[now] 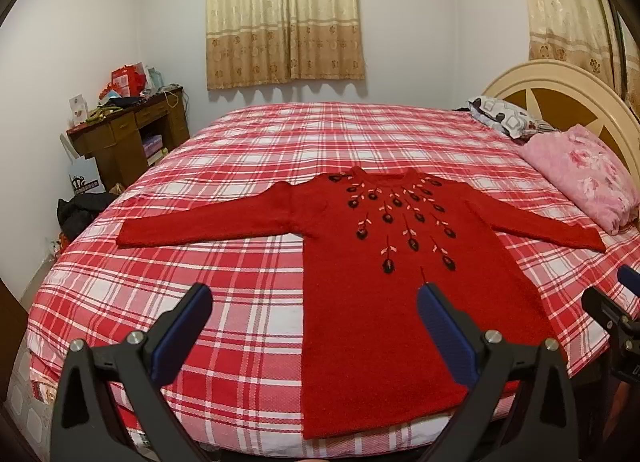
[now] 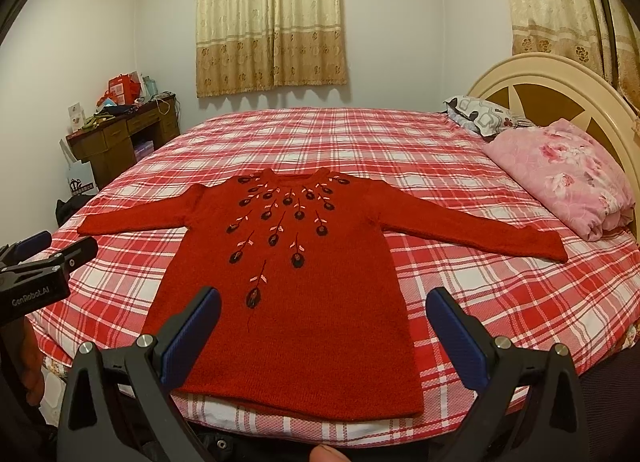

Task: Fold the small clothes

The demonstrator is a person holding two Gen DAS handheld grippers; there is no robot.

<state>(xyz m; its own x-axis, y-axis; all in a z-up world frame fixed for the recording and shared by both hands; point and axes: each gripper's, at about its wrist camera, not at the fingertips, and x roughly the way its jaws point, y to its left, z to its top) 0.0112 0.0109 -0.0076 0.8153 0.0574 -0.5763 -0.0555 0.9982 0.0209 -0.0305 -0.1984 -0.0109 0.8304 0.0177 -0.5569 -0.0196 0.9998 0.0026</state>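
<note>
A small red knitted sweater point(image 1: 384, 294) with dark embroidered flowers lies flat and face up on the red plaid bed point(image 1: 240, 262), both sleeves spread out sideways and its hem at the near bed edge. My left gripper point(image 1: 314, 312) is open and empty, above the hem's left side. My right gripper point(image 2: 322, 316) is open and empty, above the sweater point(image 2: 304, 302) near its hem. Each gripper shows at the edge of the other's view: the right one point(image 1: 616, 302) and the left one point(image 2: 48, 250).
A pink floral quilt point(image 1: 584, 177) and a patterned pillow point(image 1: 500, 115) lie by the cream headboard point(image 1: 560, 85) at right. A cluttered wooden desk point(image 1: 128, 129) stands at the far left wall. Beige curtains point(image 1: 280, 13) hang behind the bed.
</note>
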